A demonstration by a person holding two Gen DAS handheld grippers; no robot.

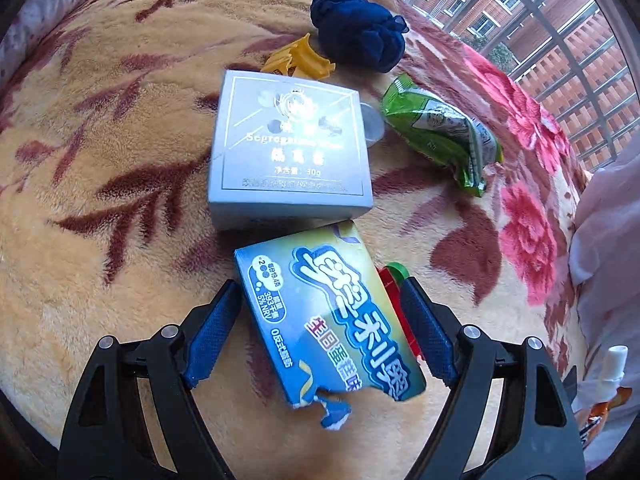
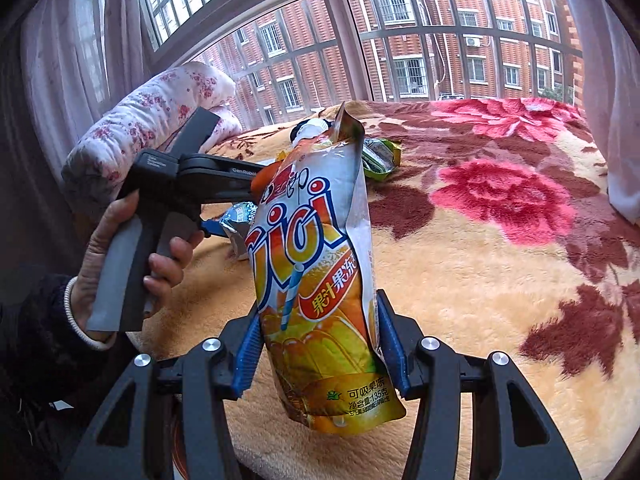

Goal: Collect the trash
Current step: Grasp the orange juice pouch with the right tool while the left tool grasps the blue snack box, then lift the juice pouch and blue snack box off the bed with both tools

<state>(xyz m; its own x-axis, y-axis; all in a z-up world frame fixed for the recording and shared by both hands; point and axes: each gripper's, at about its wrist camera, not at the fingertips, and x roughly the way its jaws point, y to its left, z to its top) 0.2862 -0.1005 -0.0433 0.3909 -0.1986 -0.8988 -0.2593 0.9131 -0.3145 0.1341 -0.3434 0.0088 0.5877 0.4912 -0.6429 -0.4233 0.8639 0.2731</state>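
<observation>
In the left wrist view my left gripper [image 1: 324, 320] has its jaws around a torn blue snack box [image 1: 326, 312] that lies on the blanket; whether the pads press it is not clear. Beyond it lie a grey box [image 1: 288, 148], a green wrapper [image 1: 444, 132], a yellow wrapper [image 1: 300, 60] and a red and green item [image 1: 394, 276] under the blue box. In the right wrist view my right gripper [image 2: 316, 340] is shut on an orange jelly pouch [image 2: 316, 272], held upright above the bed. The left gripper's body [image 2: 192, 176] shows to the left.
A floral plush blanket [image 1: 100, 200] covers the bed. A dark blue balled cloth [image 1: 356, 28] lies at the far side. A rolled floral quilt [image 2: 152, 120] sits by the window [image 2: 420, 40]. White fabric [image 1: 608, 240] hangs at the right edge.
</observation>
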